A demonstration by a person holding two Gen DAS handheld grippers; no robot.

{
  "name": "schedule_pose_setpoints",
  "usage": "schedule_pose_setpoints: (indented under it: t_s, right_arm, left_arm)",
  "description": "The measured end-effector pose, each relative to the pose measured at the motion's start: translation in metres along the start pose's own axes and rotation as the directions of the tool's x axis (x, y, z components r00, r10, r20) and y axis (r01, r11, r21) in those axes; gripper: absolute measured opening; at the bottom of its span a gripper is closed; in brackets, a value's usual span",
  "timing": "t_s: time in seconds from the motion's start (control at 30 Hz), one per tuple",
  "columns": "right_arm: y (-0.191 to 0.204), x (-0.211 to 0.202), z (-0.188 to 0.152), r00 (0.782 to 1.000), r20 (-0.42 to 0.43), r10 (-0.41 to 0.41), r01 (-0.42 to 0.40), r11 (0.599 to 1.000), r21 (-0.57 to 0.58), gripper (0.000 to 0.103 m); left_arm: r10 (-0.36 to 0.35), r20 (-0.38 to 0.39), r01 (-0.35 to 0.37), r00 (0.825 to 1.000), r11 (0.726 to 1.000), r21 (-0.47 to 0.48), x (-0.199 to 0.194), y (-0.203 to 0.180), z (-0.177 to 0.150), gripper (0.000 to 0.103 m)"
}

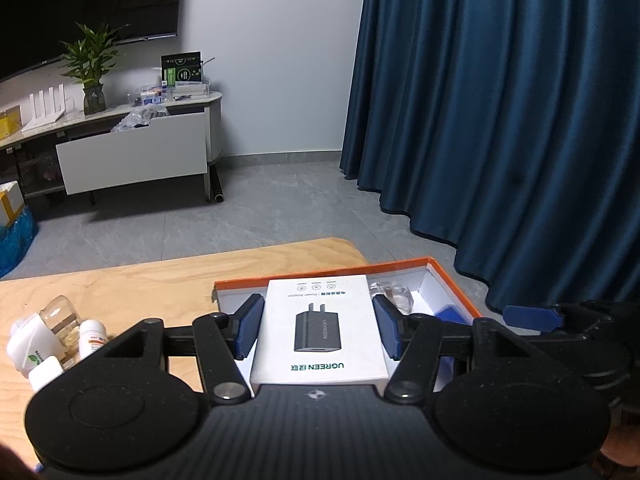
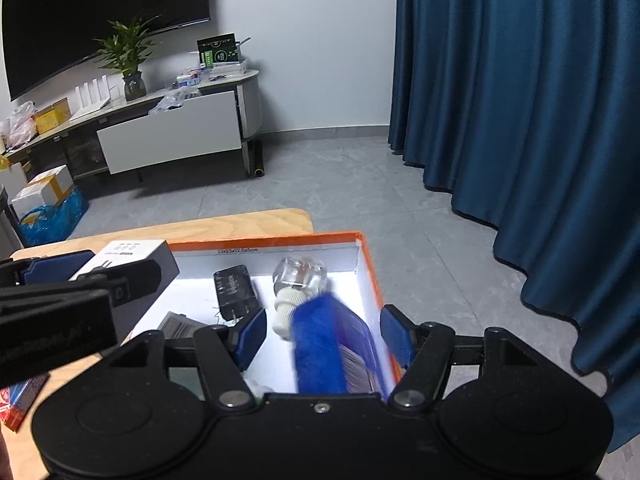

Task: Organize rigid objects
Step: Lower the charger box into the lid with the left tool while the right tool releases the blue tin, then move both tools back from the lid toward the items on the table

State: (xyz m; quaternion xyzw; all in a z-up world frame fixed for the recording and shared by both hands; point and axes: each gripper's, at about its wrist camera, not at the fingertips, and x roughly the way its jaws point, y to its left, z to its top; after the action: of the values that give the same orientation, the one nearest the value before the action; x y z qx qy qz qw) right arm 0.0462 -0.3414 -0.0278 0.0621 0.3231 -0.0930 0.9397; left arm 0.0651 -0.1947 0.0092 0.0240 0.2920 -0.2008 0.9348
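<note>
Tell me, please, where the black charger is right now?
In the right wrist view, the black charger lies inside the orange box, left of the clear bottle.

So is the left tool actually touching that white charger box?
Touching. The left wrist view shows the left tool with its blue pads pressed against both sides of the white charger box, no gap.

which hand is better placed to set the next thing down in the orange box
Left. Its gripper already holds the white adapter box over the orange box. The right gripper has open jaws, with a blurred blue item loose between them.
</note>
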Motion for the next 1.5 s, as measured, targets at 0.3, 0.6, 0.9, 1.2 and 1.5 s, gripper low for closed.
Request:
schedule_pose_setpoints:
  t_s: [0.3,0.6,0.9,1.2,1.5]
  right_arm:
    - [-0.008,-0.011,0.006,0.998,0.029,-0.056,0.055,0.998,0.019,0.076]
    - [0.003,-0.024,0.006,0.998,0.039,-0.040,0.040,0.999,0.006,0.077]
    - [0.043,-0.034,-0.001,0.999,0.030,0.022,-0.021,0.999,-0.031,0.077]
    - [0.087,-0.041,-0.009,0.996,0.017,0.090,-0.089,0.994,-0.061,0.077]
    - [0.126,-0.043,-0.020,0.989,-0.007,0.146,-0.146,0.985,-0.095,0.077]
  left_arm:
    - [-0.056,-0.037,0.056,0.998,0.998,-0.006,0.012,-0.002,0.007,0.062]
    - [-0.023,-0.039,0.023,0.999,1.000,-0.019,-0.009,0.010,0.004,0.075]
    - [0.057,-0.038,-0.059,0.998,0.997,-0.048,-0.033,0.045,-0.001,0.081]
    - [0.134,-0.031,-0.136,0.990,0.989,-0.055,-0.056,0.076,-0.008,0.081]
    - [0.175,-0.037,-0.178,0.984,0.981,-0.075,-0.070,0.101,-0.020,0.081]
